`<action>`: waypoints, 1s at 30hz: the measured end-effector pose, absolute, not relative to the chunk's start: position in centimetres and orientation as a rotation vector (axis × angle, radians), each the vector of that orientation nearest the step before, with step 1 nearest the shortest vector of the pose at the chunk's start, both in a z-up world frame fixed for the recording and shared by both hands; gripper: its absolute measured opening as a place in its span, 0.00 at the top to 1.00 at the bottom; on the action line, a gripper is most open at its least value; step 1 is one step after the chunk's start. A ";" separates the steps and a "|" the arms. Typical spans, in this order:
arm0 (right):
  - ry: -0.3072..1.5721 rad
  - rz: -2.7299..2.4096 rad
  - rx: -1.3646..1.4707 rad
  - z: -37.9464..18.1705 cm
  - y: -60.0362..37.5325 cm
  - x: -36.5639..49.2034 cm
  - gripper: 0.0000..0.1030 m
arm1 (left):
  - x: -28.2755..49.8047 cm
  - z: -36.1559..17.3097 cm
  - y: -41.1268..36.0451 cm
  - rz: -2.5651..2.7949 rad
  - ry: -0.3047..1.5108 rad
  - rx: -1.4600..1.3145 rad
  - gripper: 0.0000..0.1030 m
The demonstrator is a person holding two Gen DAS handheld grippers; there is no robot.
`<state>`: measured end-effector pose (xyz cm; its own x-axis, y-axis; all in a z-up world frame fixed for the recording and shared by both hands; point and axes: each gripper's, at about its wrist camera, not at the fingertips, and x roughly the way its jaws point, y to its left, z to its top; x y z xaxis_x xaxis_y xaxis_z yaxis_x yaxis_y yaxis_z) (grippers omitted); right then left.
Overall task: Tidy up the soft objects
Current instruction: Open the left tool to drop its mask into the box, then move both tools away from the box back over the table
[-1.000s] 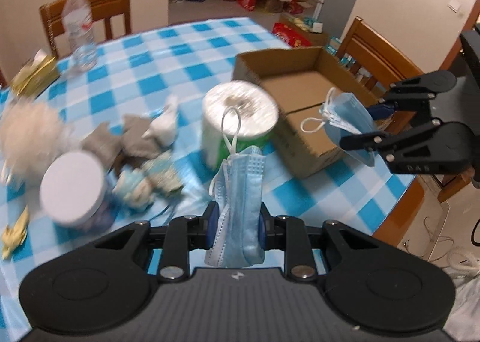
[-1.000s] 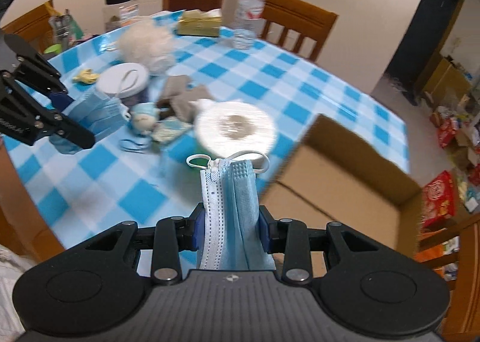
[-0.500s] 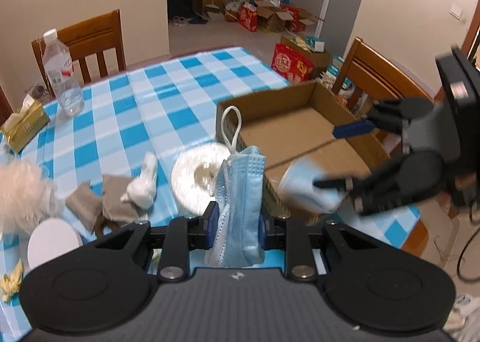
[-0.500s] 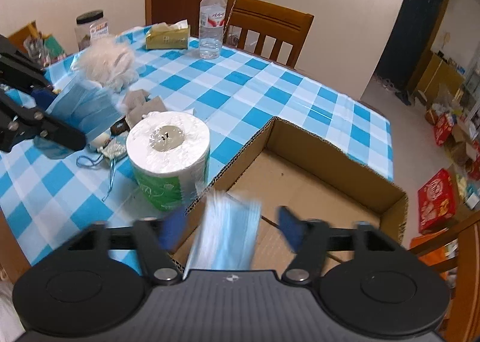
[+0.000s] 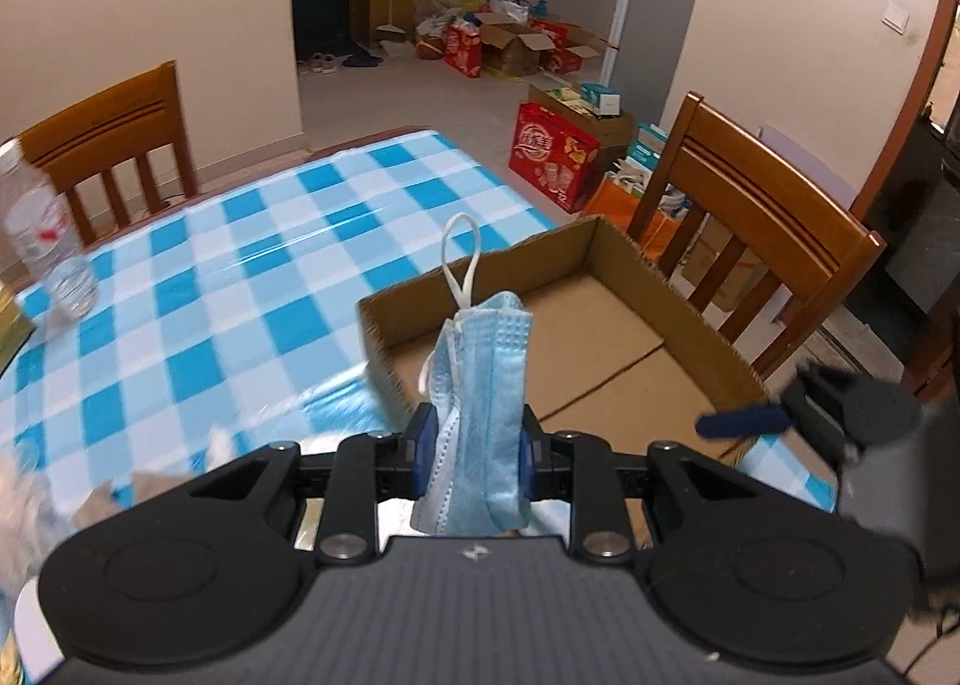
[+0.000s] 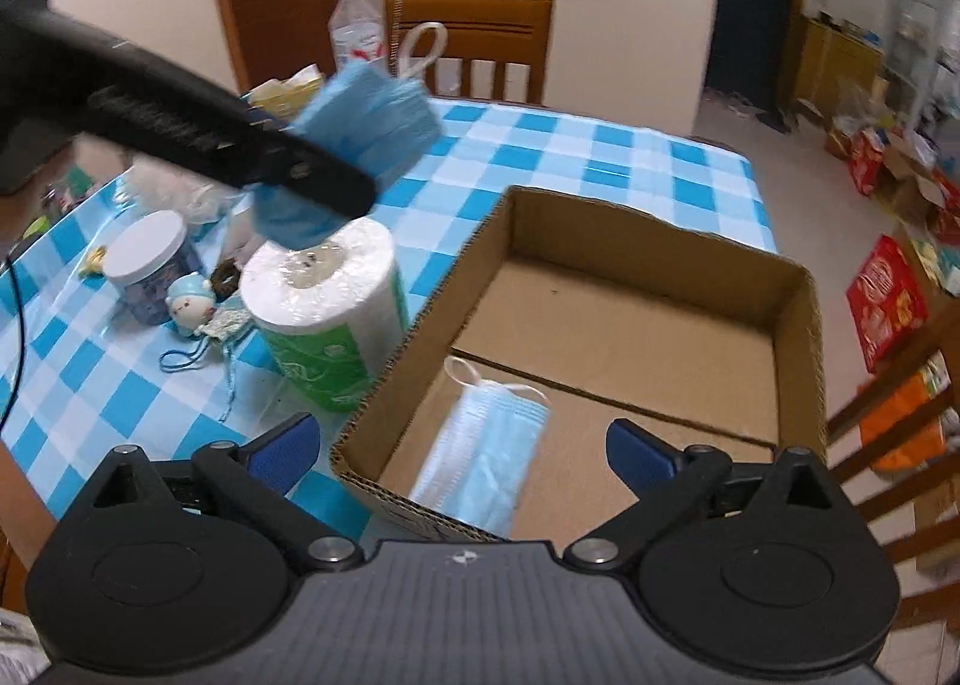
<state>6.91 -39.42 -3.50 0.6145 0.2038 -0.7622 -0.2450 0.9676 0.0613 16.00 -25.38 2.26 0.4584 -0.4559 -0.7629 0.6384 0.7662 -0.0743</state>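
Note:
My left gripper [image 5: 474, 445] is shut on a folded blue face mask [image 5: 486, 379], whose white ear loop sticks up. It hangs over the near corner of an open cardboard box [image 5: 600, 265] on the blue checked table. In the right wrist view my right gripper [image 6: 462, 445] hovers over the box [image 6: 804, 325] with its jaws opening wide and nothing pressed between the pads. A second blue mask [image 6: 486, 457] lies loose on the box floor beneath it. The left gripper [image 6: 336, 168] with its mask [image 6: 372, 126] shows at the upper left of that view.
A wrapped paper roll [image 6: 327, 313] stands just left of the box. Beyond it are a white-lidded jar [image 6: 150, 265], a small doll [image 6: 192, 307], a fluffy white toy and a water bottle [image 6: 354, 30]. Wooden chairs [image 5: 750, 241] flank the table.
My right gripper opened and its mask dropped onto the box floor. My left gripper carried its mask from above the paper roll over to the box.

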 end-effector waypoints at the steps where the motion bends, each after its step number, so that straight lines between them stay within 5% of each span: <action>1: 0.869 0.247 -0.047 -3.5 -39.6 6.7 0.00 | 16.4 2.1 -26.2 -0.692 0.860 0.241 0.75; 6: 0.848 0.202 -0.034 -3.3 -40.7 6.1 0.00 | 18.3 1.8 -29.7 -0.707 0.840 0.264 0.65; 9: 0.836 0.174 -0.034 -3.1 -41.1 5.8 0.00 | 19.1 1.7 -31.3 -0.689 0.797 0.286 0.02; 30: 0.811 0.107 -0.044 -2.8 -41.4 5.9 0.00 | 15.0 1.2 -27.3 -0.562 0.735 0.240 0.01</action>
<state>5.87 -41.41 -2.84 0.6838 0.0784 -0.7254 -0.1120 0.9937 0.0018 14.96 -27.29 1.23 0.6039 -0.3981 -0.6905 0.5618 0.8272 0.0144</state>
